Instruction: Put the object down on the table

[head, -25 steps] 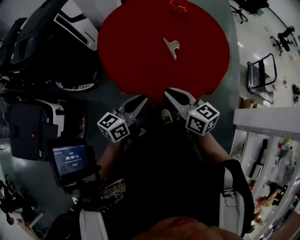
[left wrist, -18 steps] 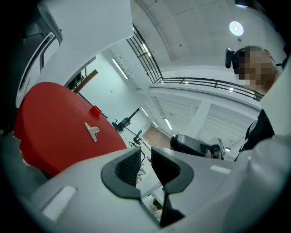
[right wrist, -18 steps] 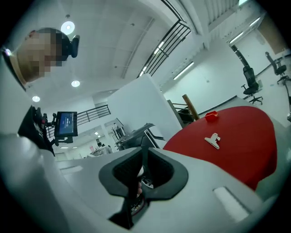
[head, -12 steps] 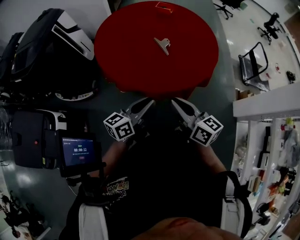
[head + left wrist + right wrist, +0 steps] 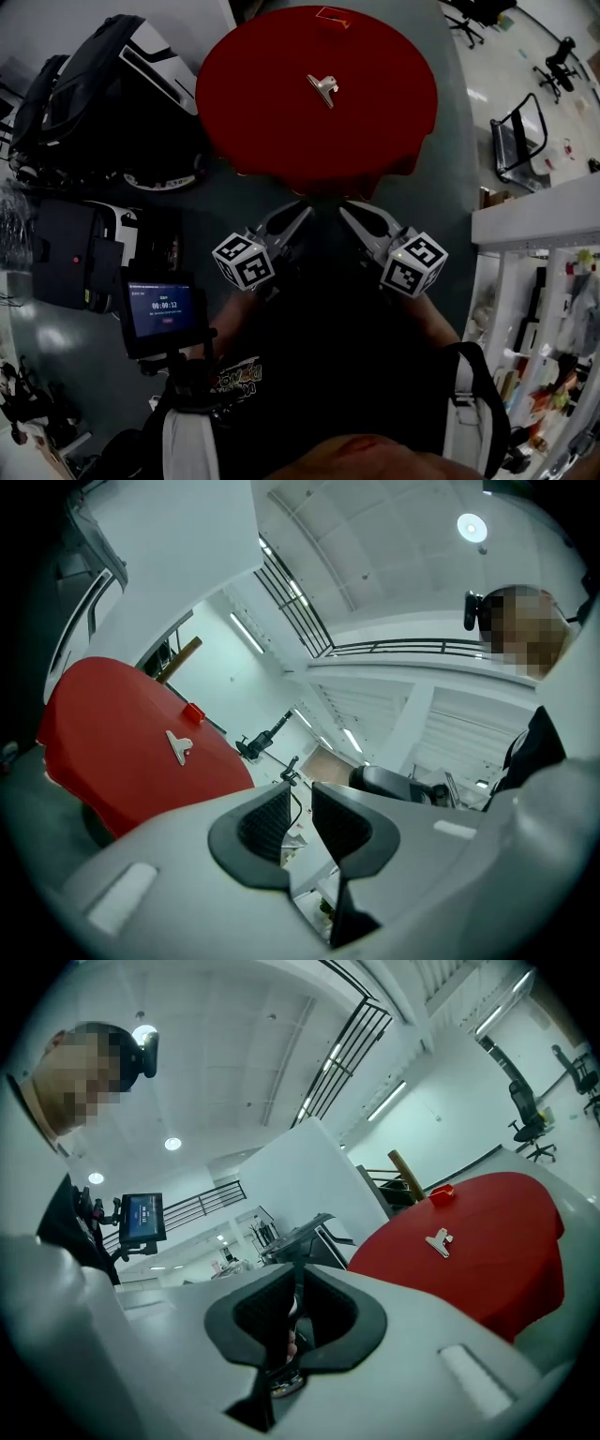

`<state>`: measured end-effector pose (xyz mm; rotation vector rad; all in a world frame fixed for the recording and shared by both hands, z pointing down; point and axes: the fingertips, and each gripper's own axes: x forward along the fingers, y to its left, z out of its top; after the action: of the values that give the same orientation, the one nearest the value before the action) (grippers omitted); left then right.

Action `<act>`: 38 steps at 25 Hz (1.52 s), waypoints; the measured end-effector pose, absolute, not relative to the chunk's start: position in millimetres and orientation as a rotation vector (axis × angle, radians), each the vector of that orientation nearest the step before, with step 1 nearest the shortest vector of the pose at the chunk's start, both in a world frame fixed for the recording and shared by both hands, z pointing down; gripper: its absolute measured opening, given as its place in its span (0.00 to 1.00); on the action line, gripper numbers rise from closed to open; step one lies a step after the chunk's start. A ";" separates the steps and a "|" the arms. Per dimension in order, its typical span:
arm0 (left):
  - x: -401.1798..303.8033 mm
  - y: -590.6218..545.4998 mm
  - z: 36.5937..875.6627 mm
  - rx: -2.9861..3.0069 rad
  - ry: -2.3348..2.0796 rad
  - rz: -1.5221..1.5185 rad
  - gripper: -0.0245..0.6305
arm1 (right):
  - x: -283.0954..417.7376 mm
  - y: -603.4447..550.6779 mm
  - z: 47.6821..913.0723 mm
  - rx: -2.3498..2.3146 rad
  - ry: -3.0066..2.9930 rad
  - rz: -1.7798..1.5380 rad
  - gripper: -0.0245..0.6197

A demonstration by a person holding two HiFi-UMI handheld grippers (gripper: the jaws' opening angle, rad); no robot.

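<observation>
The metal clip (image 5: 322, 89) lies flat on the red worktop (image 5: 253, 122), well ahead of both tongs; left tongs (image 5: 298, 212) released, empty; right tongs (image 5: 349, 210) have just been closing, slim gap left, nothing between

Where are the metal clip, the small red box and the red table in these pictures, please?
metal clip (image 5: 322, 89): head view, on its silver body.
small red box (image 5: 331, 16): head view, on its middle, at the table's far edge.
red table (image 5: 262, 112): head view, on bare top left of the clip.

Round red table (image 5: 281, 112), metal clip (image 5: 322, 89) centred, red box (image 5: 330, 16) at rim
</observation>
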<state>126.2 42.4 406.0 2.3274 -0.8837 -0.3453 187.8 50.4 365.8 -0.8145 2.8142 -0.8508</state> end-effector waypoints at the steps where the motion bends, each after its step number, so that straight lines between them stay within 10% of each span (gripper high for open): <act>1: 136.2 47.5 406.8 2.333 -0.889 -0.332 0.15 | 196.2 53.7 366.3 -0.807 2.813 -0.859 0.09; 38: 184.2 69.6 414.1 2.181 -0.963 -0.425 0.13 | 256.7 85.5 383.8 -0.721 2.811 -0.908 0.05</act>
<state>184.2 69.6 414.1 2.1809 -0.9634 -0.4249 256.7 85.5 383.8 -0.7213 2.8112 -0.9082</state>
